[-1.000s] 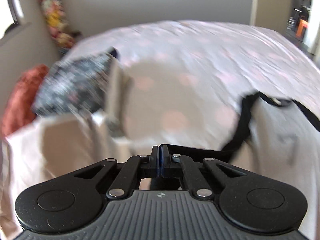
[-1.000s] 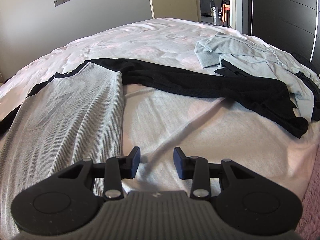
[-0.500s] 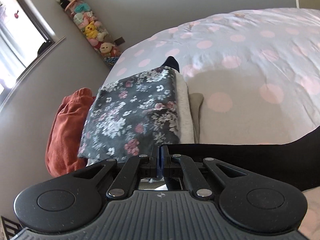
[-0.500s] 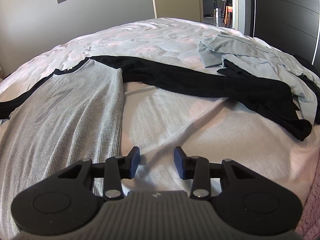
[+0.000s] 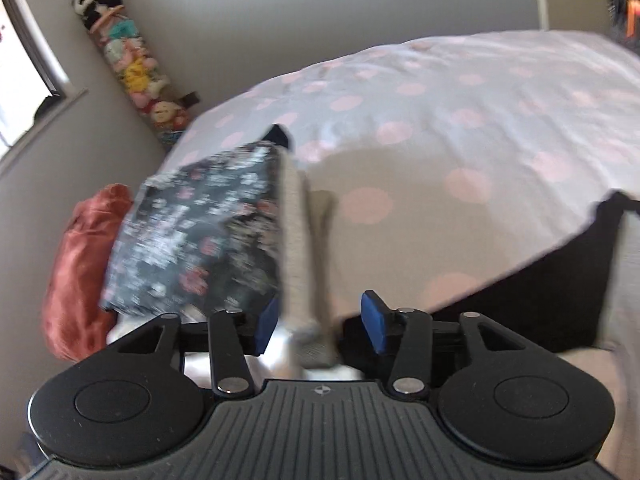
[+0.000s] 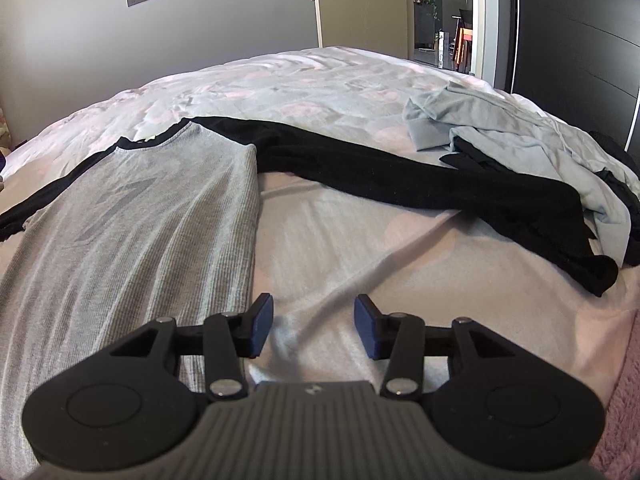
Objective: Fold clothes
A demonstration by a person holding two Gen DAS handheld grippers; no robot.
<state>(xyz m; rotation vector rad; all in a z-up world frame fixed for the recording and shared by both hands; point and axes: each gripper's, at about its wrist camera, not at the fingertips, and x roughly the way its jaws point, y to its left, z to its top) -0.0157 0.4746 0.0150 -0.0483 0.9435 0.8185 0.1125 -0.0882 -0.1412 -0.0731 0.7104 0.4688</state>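
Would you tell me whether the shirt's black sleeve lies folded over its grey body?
No, the black sleeve stretches out across the bed to the right of the grey body.

In front of the right tool [image 6: 314, 326] the bed [image 6: 340, 248] is bare between the grey shirt [image 6: 132, 232] and its black sleeve [image 6: 440, 178]. Ahead of the left tool [image 5: 318, 322] a folded pile [image 5: 200, 232] blocks the left side, while the dotted cover [image 5: 460, 120] beyond is free.

A grey ribbed shirt [image 6: 132, 236] with black sleeves [image 6: 420, 176] lies flat, spread on the near left, one sleeve extended far right toward a crumpled pale-blue garment [image 6: 520, 148].
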